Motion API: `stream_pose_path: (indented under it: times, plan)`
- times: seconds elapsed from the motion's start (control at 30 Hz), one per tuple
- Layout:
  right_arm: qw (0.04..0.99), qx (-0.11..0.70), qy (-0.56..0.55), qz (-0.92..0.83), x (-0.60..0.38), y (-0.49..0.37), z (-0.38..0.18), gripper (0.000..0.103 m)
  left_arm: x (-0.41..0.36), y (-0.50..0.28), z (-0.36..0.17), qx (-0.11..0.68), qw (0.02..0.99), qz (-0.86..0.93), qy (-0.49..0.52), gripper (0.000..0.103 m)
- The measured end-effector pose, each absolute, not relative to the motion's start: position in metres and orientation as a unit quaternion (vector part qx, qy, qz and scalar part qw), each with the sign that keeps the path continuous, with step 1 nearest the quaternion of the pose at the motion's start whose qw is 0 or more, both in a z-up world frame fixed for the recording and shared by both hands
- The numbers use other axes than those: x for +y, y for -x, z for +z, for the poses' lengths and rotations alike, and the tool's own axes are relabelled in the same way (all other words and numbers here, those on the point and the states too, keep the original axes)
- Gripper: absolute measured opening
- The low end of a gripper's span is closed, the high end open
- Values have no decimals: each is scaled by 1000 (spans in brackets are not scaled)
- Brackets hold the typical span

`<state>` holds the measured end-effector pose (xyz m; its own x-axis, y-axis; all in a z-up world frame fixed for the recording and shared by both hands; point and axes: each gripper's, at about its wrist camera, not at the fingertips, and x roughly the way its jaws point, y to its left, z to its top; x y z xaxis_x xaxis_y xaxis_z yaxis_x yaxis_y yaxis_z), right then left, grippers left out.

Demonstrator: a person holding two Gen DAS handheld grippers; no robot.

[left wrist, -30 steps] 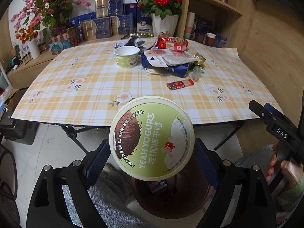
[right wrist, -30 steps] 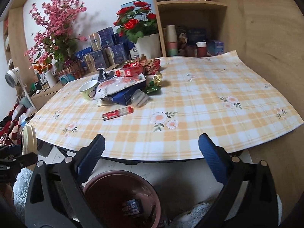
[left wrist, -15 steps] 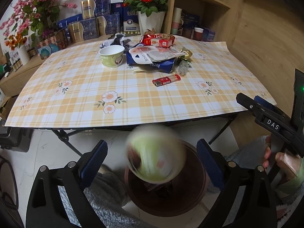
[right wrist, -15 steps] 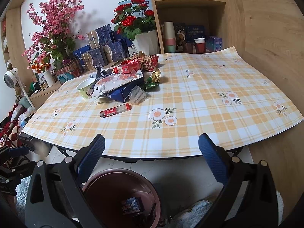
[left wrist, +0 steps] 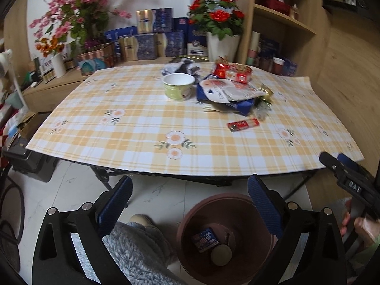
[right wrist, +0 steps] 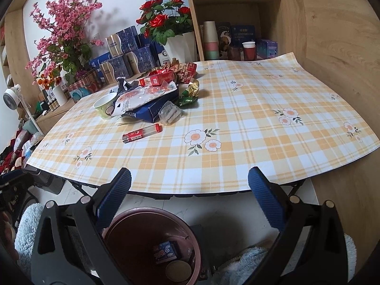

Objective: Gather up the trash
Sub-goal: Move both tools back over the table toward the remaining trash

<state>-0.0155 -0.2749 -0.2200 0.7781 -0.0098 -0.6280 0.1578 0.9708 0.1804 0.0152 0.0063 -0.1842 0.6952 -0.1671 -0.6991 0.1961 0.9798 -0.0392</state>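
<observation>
A brown trash bin (left wrist: 225, 237) stands on the floor below the table's near edge, also in the right wrist view (right wrist: 152, 244). A round lid (left wrist: 221, 252) and a small blue packet (left wrist: 205, 239) lie in it. My left gripper (left wrist: 190, 204) is open and empty above the bin. My right gripper (right wrist: 188, 197) is open and empty at the table's edge. On the table lie a red tube (left wrist: 243, 124), a green yogurt cup (left wrist: 178, 86) and a pile of wrappers (left wrist: 228, 92).
The table carries a yellow checked cloth (left wrist: 142, 128). Flower vases (left wrist: 220, 42) and blue boxes (left wrist: 152, 42) stand at the back. Wooden shelves (right wrist: 237, 19) are at the right. A grey fleece-clad leg (left wrist: 137, 254) is beside the bin.
The left gripper opened and the yogurt lid fell into the bin. The left view then tilted up towards the table. The right gripper moved slightly closer to the table.
</observation>
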Motion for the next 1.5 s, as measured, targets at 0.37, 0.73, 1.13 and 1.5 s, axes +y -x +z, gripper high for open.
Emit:
stream_pose_path:
  times: [0.37,0.73,1.13,1.5]
  plan:
    - [931,347,-107,-44,-274,5,-230,97,16,-30,-189,379,923,-72,-18,96]
    - [935,339,-92,-44,-297,-38,-215,97,38,-67,-187,372,927,-42,-3,96]
    - [934,350,-52,37,-296,-150,-185,97,49,-124,-187,347,936,-62,21,96]
    - [913,388,77,96,-253,-271,-169,97,48,-194,-193,346,934,-73,42,96]
